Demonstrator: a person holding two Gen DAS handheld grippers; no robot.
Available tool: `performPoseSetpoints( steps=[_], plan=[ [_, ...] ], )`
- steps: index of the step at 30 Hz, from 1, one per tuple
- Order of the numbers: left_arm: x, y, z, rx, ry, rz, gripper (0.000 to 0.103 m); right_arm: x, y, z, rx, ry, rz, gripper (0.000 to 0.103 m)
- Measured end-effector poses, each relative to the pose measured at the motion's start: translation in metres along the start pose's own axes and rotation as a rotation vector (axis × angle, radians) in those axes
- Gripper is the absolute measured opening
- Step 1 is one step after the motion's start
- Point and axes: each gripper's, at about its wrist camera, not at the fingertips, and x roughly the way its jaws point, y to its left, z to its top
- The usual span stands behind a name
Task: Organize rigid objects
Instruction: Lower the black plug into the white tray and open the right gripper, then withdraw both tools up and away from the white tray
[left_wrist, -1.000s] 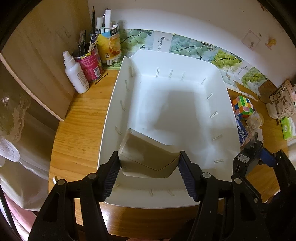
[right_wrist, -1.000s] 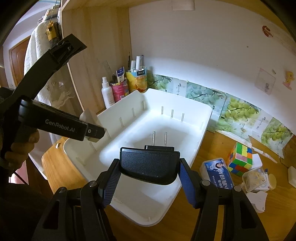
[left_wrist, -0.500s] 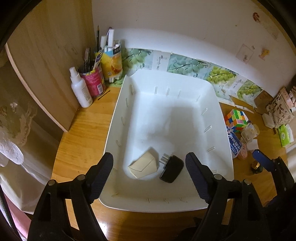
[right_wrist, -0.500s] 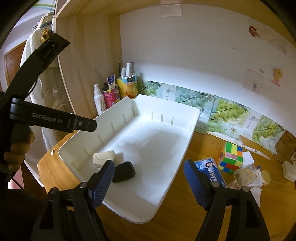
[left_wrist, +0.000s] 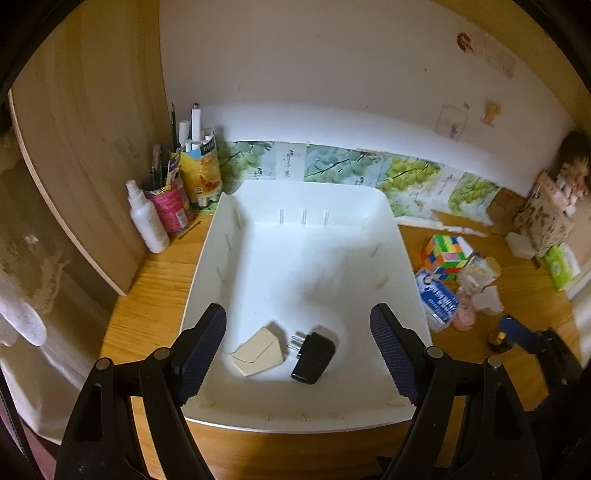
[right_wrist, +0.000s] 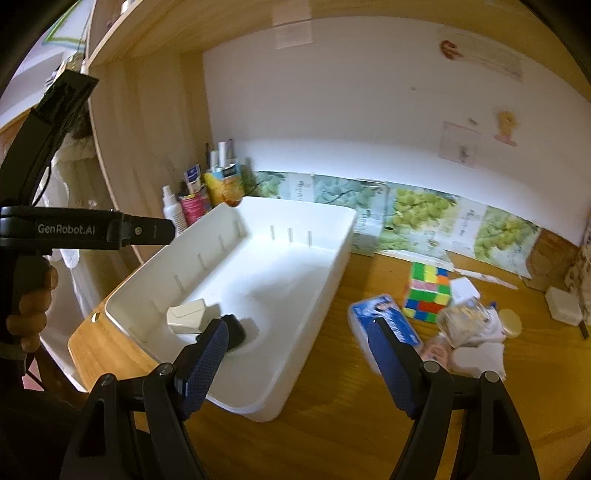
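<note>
A white plastic bin (left_wrist: 402, 258) (right_wrist: 332, 258) sits on the wooden desk. In its near corner lie a beige box (left_wrist: 257, 352) (right_wrist: 186, 315) and a black plug adapter (left_wrist: 313, 357) (right_wrist: 236, 332), side by side. My left gripper (left_wrist: 298, 347) is open and empty, held above the bin's near end. My right gripper (right_wrist: 295, 354) is open and empty, above the bin's right edge and the desk. A colourful puzzle cube (left_wrist: 447, 252) (right_wrist: 428, 291) and a blue packet (left_wrist: 437, 299) (right_wrist: 384, 325) lie right of the bin.
A white spray bottle (left_wrist: 146, 218), a pink can of pens (left_wrist: 170, 205) and a yellow carton (left_wrist: 201, 173) stand at the back left by a wooden side panel. Small jars, tissues and white bits (right_wrist: 476, 332) clutter the desk at the right. The left gripper's body (right_wrist: 85, 229) shows at the right wrist view's left.
Both grippers opened: the left let go of the beige box and the right let go of the black adapter, both now lying in the bin. Both grippers then rose and drew back.
</note>
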Motion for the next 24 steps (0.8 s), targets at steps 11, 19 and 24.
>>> performPoseSetpoints(
  steps=[11,19,24],
  plan=[
    [0.003,-0.043,-0.013,0.006,0.033,-0.020,0.083,-0.018,-0.047,-0.028,0.087,0.036,-0.035,0.079],
    [-0.013,-0.083,-0.020,-0.015,-0.011,-0.073,0.083,-0.033,-0.089,-0.049,0.111,0.080,-0.057,0.079],
    [-0.015,-0.113,-0.023,-0.014,-0.010,-0.100,0.083,-0.040,-0.116,-0.058,0.125,0.101,-0.057,0.079]
  ],
)
